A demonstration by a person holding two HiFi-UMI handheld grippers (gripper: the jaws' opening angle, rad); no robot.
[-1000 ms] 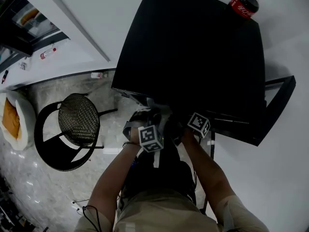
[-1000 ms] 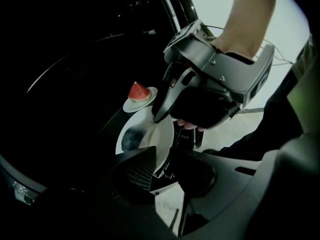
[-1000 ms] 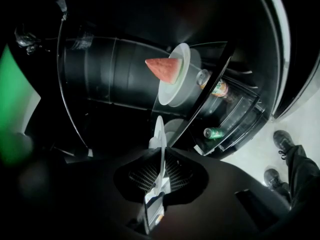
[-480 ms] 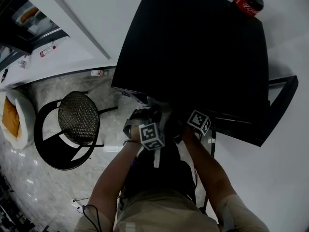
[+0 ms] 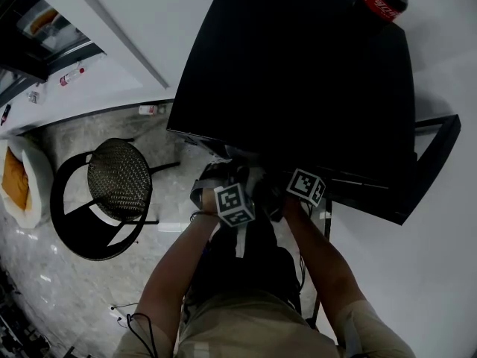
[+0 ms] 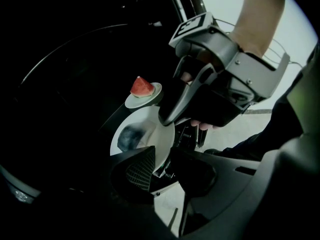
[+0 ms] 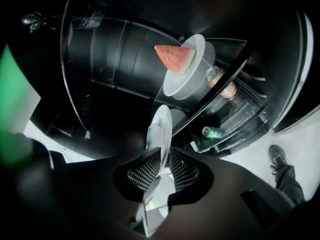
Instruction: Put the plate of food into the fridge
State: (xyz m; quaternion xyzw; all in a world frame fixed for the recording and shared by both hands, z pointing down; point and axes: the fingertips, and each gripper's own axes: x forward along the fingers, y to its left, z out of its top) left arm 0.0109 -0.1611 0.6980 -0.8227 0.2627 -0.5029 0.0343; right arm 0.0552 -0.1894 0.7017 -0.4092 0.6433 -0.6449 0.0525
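Marble floor (image 5: 52, 282), black chair (image 5: 119, 179), black fridge (image 5: 298, 73)

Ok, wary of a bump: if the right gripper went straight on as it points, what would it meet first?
Past the white plate that the right gripper clamps, probably the saucer with the watermelon wedge on the glass shelf; depth is unclear.

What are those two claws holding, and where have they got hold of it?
A white plate, pinched by its rim: the left gripper at one edge, the right gripper at another; the right's jaws have just opened slightly.
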